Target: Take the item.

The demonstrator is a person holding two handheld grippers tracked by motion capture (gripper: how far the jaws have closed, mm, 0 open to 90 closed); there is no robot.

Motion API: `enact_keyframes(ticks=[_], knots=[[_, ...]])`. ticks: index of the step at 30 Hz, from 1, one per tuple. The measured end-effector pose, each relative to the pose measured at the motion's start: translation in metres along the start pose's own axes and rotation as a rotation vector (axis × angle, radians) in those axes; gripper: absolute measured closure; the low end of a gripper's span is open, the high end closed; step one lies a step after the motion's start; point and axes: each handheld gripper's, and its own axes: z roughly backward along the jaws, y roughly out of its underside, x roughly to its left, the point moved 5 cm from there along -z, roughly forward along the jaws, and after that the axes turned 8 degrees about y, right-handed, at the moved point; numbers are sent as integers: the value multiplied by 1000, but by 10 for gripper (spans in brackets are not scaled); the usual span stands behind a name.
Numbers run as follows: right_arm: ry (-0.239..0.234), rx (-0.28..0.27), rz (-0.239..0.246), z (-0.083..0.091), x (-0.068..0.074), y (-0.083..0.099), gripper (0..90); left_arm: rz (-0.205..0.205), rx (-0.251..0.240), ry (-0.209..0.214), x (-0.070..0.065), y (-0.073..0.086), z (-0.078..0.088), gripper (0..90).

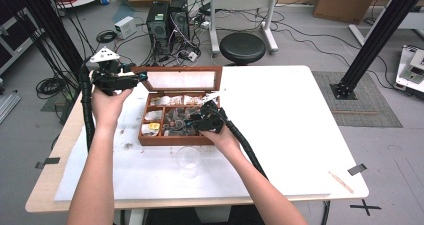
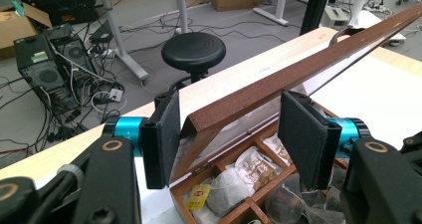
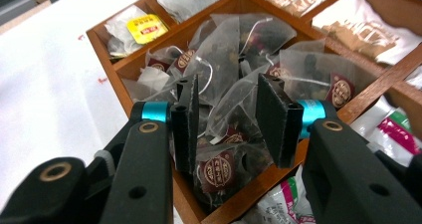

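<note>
The tea bags [image 3: 234, 84] lie heaped in the middle part of the wooden box [image 1: 172, 140], right under the right tongs [image 3: 226, 119]. One see-through bag sits between the two black pads, but the pads are partly apart and do not seem to press on it, so no bag is picked up yet. The lid [image 2: 298, 74] of the box stands up behind the bags, and the left tongs [image 2: 229, 129] have its corner between their pads, half apart; I cannot tell if they pinch it or just prop it. So the box is open, which looks done. Nearer the person than the right tongs, a clear glass cup [image 1: 189, 160] waits on the white bench [image 1: 290, 115], with no bag in it that I can see.
</note>
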Motion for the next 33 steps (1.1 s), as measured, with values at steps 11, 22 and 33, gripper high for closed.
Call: enact_keyframes(ticks=[11, 22, 33], knots=[[5, 95, 18, -13, 7, 4, 814, -4, 3, 0, 0, 0, 0, 428], [16, 81, 49, -12, 11, 2, 900, -8, 7, -1, -1, 0, 0, 428], [15, 16, 39, 1, 5, -4, 900, -7, 8, -2, -1, 0, 0, 428]])
